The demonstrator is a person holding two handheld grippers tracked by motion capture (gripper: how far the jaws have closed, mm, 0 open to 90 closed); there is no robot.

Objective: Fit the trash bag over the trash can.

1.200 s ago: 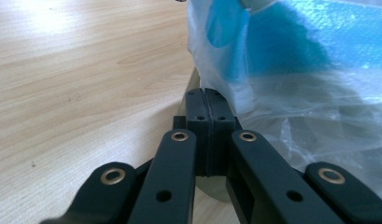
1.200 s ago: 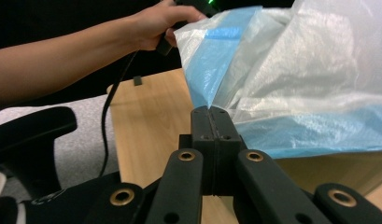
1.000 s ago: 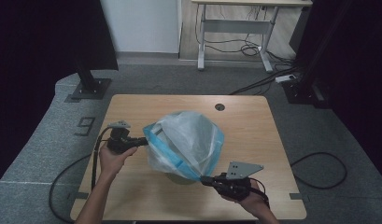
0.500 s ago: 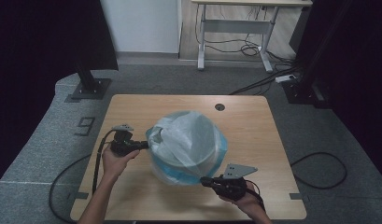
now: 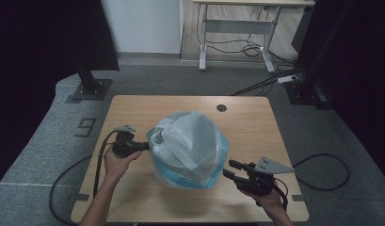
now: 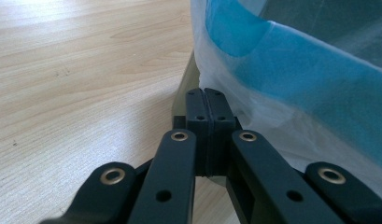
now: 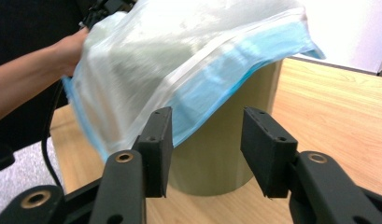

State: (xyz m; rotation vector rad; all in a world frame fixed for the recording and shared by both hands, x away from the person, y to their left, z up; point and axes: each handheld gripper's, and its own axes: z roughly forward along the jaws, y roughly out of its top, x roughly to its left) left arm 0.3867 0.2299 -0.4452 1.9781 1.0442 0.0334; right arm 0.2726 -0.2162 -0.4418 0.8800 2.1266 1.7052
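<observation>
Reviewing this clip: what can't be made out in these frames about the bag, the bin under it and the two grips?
- Round beige bin: its rim and inside are hidden by the translucent white-and-blue plastic bag in all views.
- Left gripper: fingers pressed together at the bag's edge; the film between them is too thin to see in the left gripper view.
- Right gripper: fingers apart; its base is cut off by the bottom edge.

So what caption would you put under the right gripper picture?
Open right gripper faces a plastic bag draped over a tan bin on the wooden table.
</observation>
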